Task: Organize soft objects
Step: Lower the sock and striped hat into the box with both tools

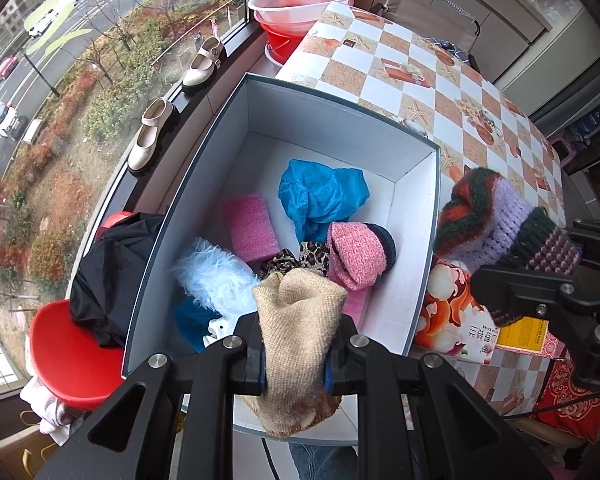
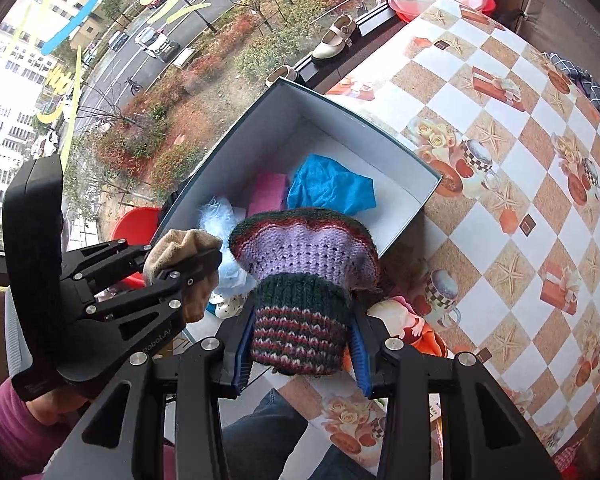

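Observation:
My left gripper [image 1: 295,364] is shut on a beige woven cloth [image 1: 298,332] held over the near end of the open grey box [image 1: 236,96]. In the right wrist view that left gripper [image 2: 188,264] shows at the left with the beige cloth [image 2: 176,246] in it. My right gripper [image 2: 300,350] is shut on a striped knitted hat [image 2: 304,276], lilac, green and red, just right of the box [image 2: 380,140]; the same hat [image 1: 496,220] shows at the right of the left wrist view. Inside the box lie a blue cloth [image 1: 320,194], a pink sponge [image 1: 250,224], a pink knit piece [image 1: 356,256], a pale blue fluffy item [image 1: 212,272] and a leopard-print piece [image 1: 300,258].
The box sits at the edge of a table with a checkered cloth [image 1: 400,64]. Beside it are a red stool [image 1: 72,360] with a black garment [image 1: 112,276], two cream shoes [image 1: 204,64] on the window sill, and pink basins [image 1: 300,0]. A flowered packet [image 1: 452,312] lies right of the box.

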`<action>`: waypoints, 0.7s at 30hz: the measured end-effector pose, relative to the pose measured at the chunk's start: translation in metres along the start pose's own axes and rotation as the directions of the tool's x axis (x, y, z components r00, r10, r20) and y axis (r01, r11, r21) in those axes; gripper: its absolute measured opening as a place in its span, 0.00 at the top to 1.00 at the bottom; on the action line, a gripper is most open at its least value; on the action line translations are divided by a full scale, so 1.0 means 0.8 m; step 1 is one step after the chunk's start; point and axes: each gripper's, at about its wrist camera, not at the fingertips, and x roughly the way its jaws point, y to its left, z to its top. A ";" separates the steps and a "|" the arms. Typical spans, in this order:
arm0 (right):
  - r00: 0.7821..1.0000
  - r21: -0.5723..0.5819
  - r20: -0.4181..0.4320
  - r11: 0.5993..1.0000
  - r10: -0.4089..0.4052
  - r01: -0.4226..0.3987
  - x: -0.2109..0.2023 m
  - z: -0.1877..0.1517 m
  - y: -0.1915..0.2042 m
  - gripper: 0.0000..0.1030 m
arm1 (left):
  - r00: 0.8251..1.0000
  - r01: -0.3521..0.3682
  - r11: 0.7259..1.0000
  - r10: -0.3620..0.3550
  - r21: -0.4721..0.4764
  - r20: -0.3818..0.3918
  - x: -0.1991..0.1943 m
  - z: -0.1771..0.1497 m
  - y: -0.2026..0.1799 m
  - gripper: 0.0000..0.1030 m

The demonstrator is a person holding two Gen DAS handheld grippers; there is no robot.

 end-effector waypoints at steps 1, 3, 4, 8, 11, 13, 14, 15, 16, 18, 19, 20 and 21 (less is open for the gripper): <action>1.000 0.000 -0.001 1.000 0.000 0.000 0.001 0.003 0.001 0.60 | 1.000 0.000 1.000 0.000 -0.001 -0.002 0.001 0.001 0.000 0.80; 1.000 -0.003 -0.002 1.000 -0.003 0.003 0.003 0.007 0.003 0.60 | 1.000 0.001 1.000 -0.001 -0.002 -0.005 0.003 0.002 0.001 0.80; 1.000 -0.005 -0.004 1.000 -0.004 0.004 0.005 0.009 0.004 0.60 | 1.000 0.000 1.000 0.000 -0.002 -0.005 0.004 0.003 0.002 0.80; 1.000 -0.011 -0.013 1.000 -0.010 0.009 0.010 0.013 0.007 0.60 | 1.000 -0.001 1.000 0.001 -0.007 -0.006 0.007 0.004 0.004 0.80; 1.000 -0.013 -0.018 1.000 -0.018 0.017 0.014 0.017 0.007 0.60 | 1.000 -0.003 1.000 0.003 -0.014 -0.008 0.011 0.007 0.006 0.80; 0.999 -0.014 -0.021 1.000 -0.026 0.026 0.017 0.020 0.006 0.60 | 1.000 -0.005 1.000 0.005 -0.017 -0.008 0.013 0.009 0.006 0.80; 0.999 -0.017 -0.021 0.999 -0.036 0.035 0.018 0.022 0.006 0.60 | 1.000 -0.006 1.000 0.006 -0.018 -0.008 0.015 0.010 0.006 0.80; 0.999 -0.019 -0.023 0.999 -0.044 0.044 0.019 0.023 0.006 0.60 | 1.000 -0.004 1.000 0.004 -0.017 -0.009 0.015 0.010 0.006 0.80; 0.999 -0.019 -0.026 0.999 -0.048 0.047 0.021 0.024 0.006 0.60 | 1.000 -0.003 1.000 0.003 -0.017 -0.009 0.017 0.012 0.006 0.80; 0.998 -0.019 -0.030 0.998 -0.054 0.053 0.024 0.028 0.004 0.60 | 1.000 -0.003 1.000 0.002 -0.016 -0.011 0.020 0.014 0.005 0.80; 0.998 -0.020 -0.033 0.998 -0.057 0.056 0.026 0.029 0.003 0.60 | 1.000 -0.003 1.000 0.002 -0.015 -0.013 0.022 0.015 0.005 0.80; 0.998 -0.019 -0.034 0.998 -0.059 0.059 0.027 0.031 0.003 0.60 | 1.000 -0.003 1.000 0.003 -0.014 -0.015 0.024 0.016 0.004 0.80; 0.997 -0.019 -0.036 0.998 -0.061 0.060 0.028 0.032 0.002 0.60 | 1.000 -0.003 1.000 0.003 -0.013 -0.018 0.026 0.017 0.004 0.80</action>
